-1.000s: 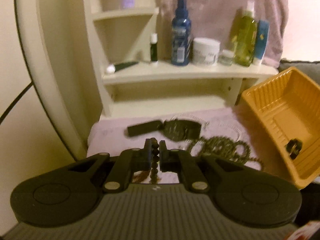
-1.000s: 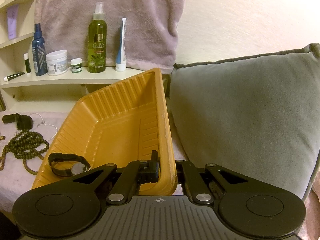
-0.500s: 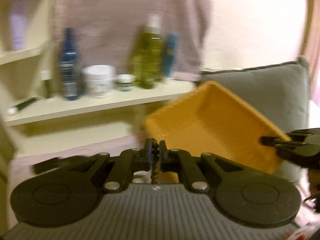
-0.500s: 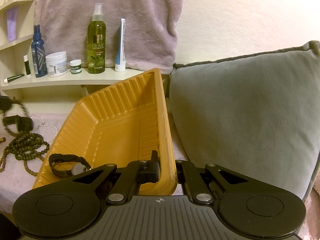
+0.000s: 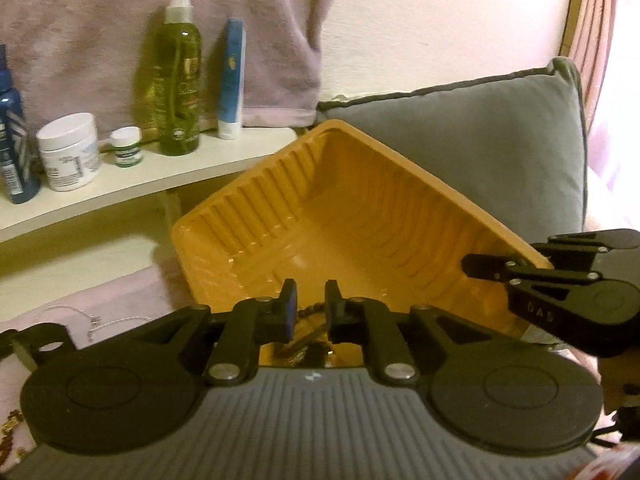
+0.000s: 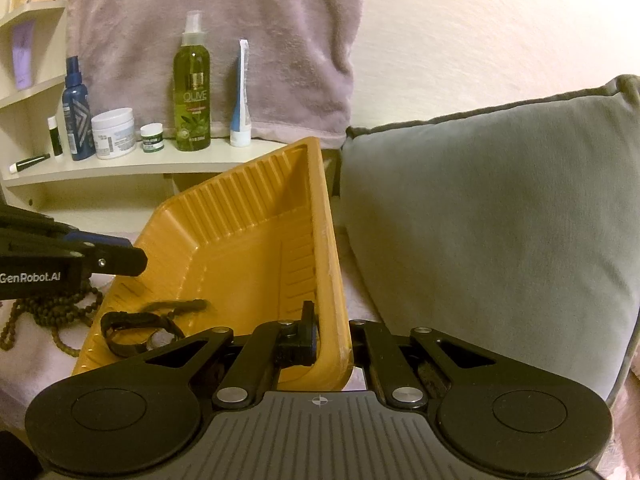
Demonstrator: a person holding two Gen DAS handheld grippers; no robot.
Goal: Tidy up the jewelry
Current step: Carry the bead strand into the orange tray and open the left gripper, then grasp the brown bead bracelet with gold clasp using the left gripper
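Note:
An orange ribbed tray (image 5: 360, 216) stands tilted on the pink cloth. My left gripper (image 5: 311, 308) is open over its near rim. A dark bead bracelet (image 6: 176, 305) lies blurred inside the tray, next to a black wristwatch (image 6: 136, 330). My right gripper (image 6: 332, 334) is shut on the tray's right wall (image 6: 334, 280); it shows at the right of the left wrist view (image 5: 560, 280). A long string of dark beads (image 6: 52, 312) and a thin silver chain (image 5: 80, 318) lie on the cloth left of the tray.
A cream shelf (image 6: 140, 164) behind holds a green spray bottle (image 6: 192, 88), a blue bottle (image 6: 76, 116), a white jar (image 6: 114, 132) and a tube (image 6: 241, 96). A grey cushion (image 6: 480, 216) stands right of the tray. A pink towel (image 6: 208, 28) hangs behind.
My left gripper carried the bead bracelet right, over the tray, and opened; the bracelet is now in the tray. My right gripper has kept its hold on the tray wall.

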